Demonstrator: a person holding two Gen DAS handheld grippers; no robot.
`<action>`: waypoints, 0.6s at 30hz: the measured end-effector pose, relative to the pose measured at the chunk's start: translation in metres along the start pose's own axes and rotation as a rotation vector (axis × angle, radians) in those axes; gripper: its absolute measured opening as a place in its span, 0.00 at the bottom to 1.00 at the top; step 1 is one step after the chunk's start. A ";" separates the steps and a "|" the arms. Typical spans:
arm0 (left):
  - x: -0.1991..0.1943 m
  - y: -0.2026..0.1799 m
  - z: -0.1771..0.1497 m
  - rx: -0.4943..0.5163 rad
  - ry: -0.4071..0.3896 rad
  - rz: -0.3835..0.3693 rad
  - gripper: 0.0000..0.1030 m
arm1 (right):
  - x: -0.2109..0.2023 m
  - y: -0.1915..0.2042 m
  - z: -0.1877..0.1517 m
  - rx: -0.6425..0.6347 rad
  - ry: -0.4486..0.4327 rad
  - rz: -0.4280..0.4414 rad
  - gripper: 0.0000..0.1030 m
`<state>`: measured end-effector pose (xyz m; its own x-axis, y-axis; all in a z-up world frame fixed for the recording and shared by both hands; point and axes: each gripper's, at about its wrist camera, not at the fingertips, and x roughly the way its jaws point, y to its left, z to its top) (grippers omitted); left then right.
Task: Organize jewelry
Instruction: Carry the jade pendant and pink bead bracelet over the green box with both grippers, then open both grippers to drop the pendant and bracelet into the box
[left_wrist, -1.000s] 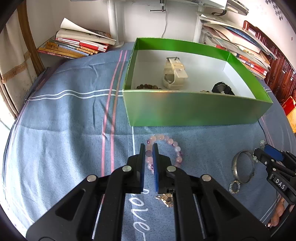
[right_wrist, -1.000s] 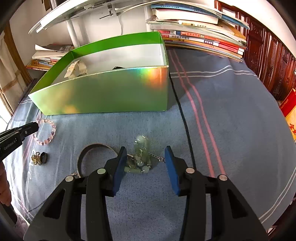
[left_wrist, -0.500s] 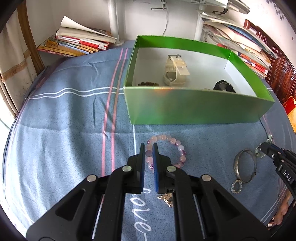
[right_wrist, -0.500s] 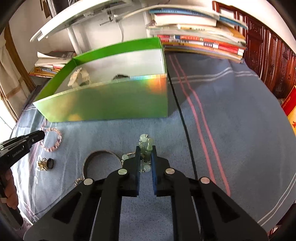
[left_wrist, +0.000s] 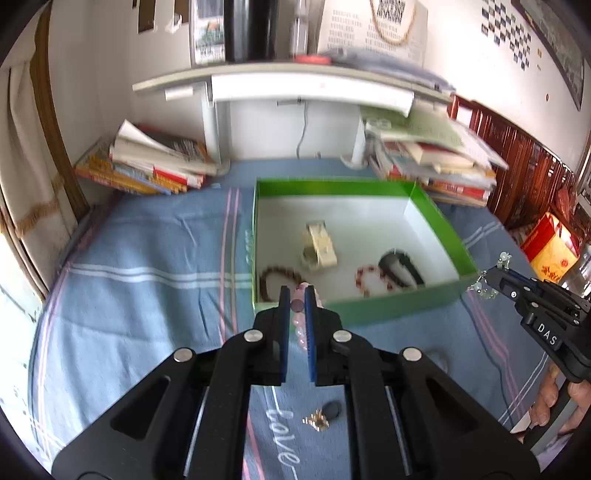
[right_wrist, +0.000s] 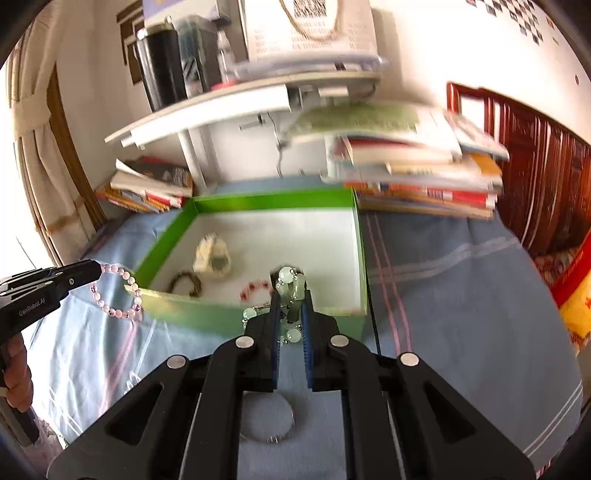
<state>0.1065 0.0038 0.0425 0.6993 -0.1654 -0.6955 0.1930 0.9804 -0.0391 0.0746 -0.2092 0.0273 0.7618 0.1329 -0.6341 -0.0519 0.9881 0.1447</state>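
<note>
- The left claw (left_wrist: 297, 295) is pinching the pink bracelet (right_wrist: 115, 293), which is hanging off the bed beside the box's near left corner.
- The right claw (right_wrist: 289, 307) is clamping the green bead piece (right_wrist: 291, 287), which is dangling at the near wall of the green box (left_wrist: 436, 218).
- Inside the box, a cream watch (left_wrist: 318, 246), a brown bracelet (left_wrist: 275, 280) and a red bracelet (left_wrist: 369, 277) are lying.
- A bangle (right_wrist: 267, 419) and a gold charm (left_wrist: 316, 422) are lying on the blue bedsheet (left_wrist: 147, 295).

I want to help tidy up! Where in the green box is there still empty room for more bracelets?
The green box is bare along its back wall and far right corner, behind the cream clip. The front is crowded: brown bead bracelet, red bracelet and black piece lie along the near wall.
</note>
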 end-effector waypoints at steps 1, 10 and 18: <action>-0.002 0.001 0.004 0.002 -0.009 0.003 0.08 | 0.001 0.000 0.005 -0.005 -0.009 0.000 0.10; 0.016 -0.001 0.037 0.012 -0.025 0.032 0.08 | 0.043 0.007 0.028 -0.023 0.028 0.006 0.10; 0.081 -0.003 0.043 0.014 0.053 0.090 0.08 | 0.099 0.011 0.021 -0.010 0.134 -0.011 0.10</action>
<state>0.1926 -0.0169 0.0171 0.6770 -0.0709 -0.7326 0.1412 0.9894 0.0347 0.1632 -0.1863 -0.0178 0.6694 0.1309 -0.7313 -0.0515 0.9902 0.1301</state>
